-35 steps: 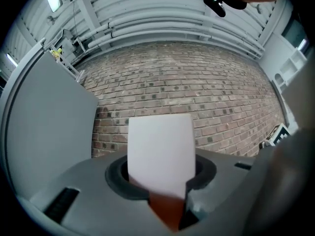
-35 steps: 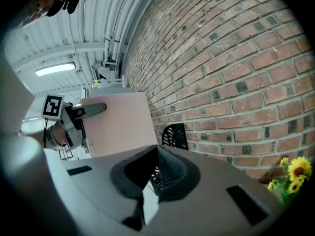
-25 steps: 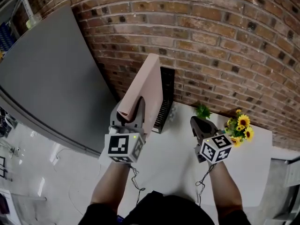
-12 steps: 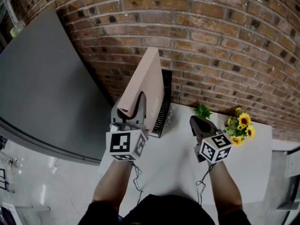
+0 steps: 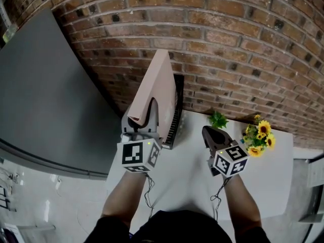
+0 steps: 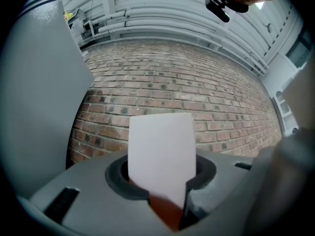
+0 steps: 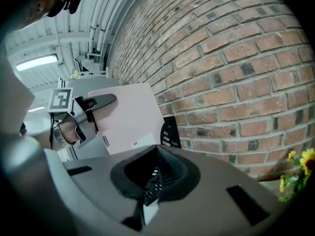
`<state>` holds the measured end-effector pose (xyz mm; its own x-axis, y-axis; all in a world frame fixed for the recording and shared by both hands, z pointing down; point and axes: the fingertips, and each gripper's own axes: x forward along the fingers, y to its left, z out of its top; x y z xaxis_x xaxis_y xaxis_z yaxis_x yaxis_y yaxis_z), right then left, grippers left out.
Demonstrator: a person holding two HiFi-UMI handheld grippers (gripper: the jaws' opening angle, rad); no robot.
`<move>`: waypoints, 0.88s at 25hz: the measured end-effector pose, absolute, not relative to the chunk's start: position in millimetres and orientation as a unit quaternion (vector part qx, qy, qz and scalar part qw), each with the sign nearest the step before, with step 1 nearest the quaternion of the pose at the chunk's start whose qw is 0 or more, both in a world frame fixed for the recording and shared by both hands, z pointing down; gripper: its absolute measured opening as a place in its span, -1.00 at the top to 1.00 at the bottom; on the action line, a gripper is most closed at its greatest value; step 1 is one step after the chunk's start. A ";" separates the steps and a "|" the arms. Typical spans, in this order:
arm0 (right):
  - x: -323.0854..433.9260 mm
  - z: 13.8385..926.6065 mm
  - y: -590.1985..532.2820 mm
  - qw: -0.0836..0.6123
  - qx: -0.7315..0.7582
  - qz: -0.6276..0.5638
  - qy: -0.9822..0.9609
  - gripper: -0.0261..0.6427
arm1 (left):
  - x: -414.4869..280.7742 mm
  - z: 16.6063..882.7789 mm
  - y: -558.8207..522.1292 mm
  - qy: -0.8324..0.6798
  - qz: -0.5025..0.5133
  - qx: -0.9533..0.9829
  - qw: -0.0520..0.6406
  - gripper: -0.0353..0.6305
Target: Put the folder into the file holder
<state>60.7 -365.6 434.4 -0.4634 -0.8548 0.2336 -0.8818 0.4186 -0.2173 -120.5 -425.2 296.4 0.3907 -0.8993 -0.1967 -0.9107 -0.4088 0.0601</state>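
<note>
Behind folder point(image 5: 161, 85), file holder point(image 5: 178, 105) mostly hidden; left tongs point(image 5: 150, 106) pinch folder, right tongs point(image 5: 206, 131) closed.

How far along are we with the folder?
Done: the folder is picked up, clamped upright in the left gripper. In hand: it is held beside the file holder, not yet inside. Left: slot it in and release. The right gripper is shut and empty.
</note>
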 end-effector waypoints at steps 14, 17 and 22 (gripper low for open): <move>64.8 444.9 -371.1 0.046 0.523 0.168 -0.834 0.91 | -105.8 340.2 -441.8 0.547 0.090 -0.832 0.012 0.44; 66.3 447.2 -372.1 0.045 0.526 0.171 -0.832 0.91 | -102.1 354.1 -444.5 0.548 0.082 -0.833 0.009 0.44; 65.7 451.0 -372.2 0.046 0.527 0.176 -0.830 0.91 | -96.2 381.3 -447.9 0.551 0.061 -0.832 0.010 0.43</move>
<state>65.7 -372.2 451.0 -0.4402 -0.8587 0.2624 -0.8913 0.3824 -0.2436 -96.2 -447.9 381.3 0.3856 -0.9158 -0.1121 -0.9183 -0.3928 0.0503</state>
